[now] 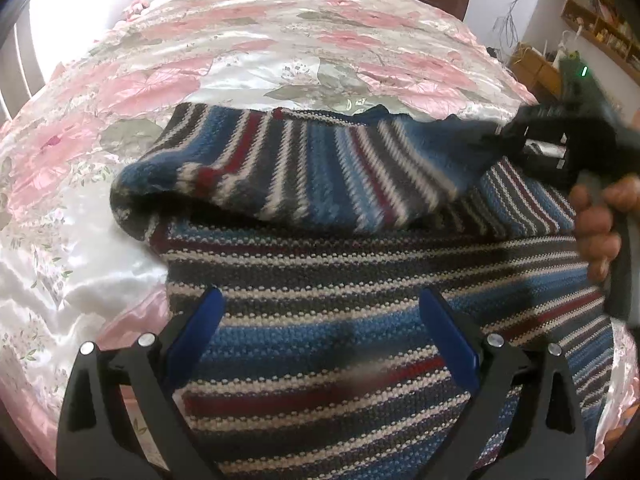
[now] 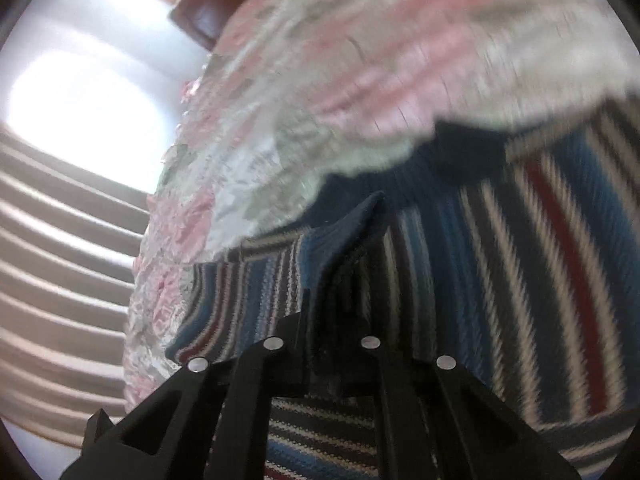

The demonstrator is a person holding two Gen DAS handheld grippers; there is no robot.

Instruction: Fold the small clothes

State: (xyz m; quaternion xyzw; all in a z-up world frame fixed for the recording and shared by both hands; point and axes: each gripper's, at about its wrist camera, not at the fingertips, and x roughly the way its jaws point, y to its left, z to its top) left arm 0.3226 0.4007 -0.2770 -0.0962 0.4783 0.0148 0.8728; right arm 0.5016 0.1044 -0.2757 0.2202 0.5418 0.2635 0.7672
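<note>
The left gripper [image 1: 320, 312] is closest, its two blue fingers [image 1: 198, 330] spread wide apart over a striped sweater [image 1: 320, 280], holding nothing. The sweater lies on a bed with a pink flowery cover [image 1: 240, 40]. One part of the sweater is folded up over the rest. The right gripper [image 2: 334, 320] has its fingers pressed together, pinching the sweater's dark blue edge. A hand [image 1: 596, 224] holds that gripper at the right side.

Daylight floods in from a blown-out window [image 2: 80, 108] at ten o'clock. The right wrist view is heavily smeared, probably motion blur; fisheye edges bend and darken.
</note>
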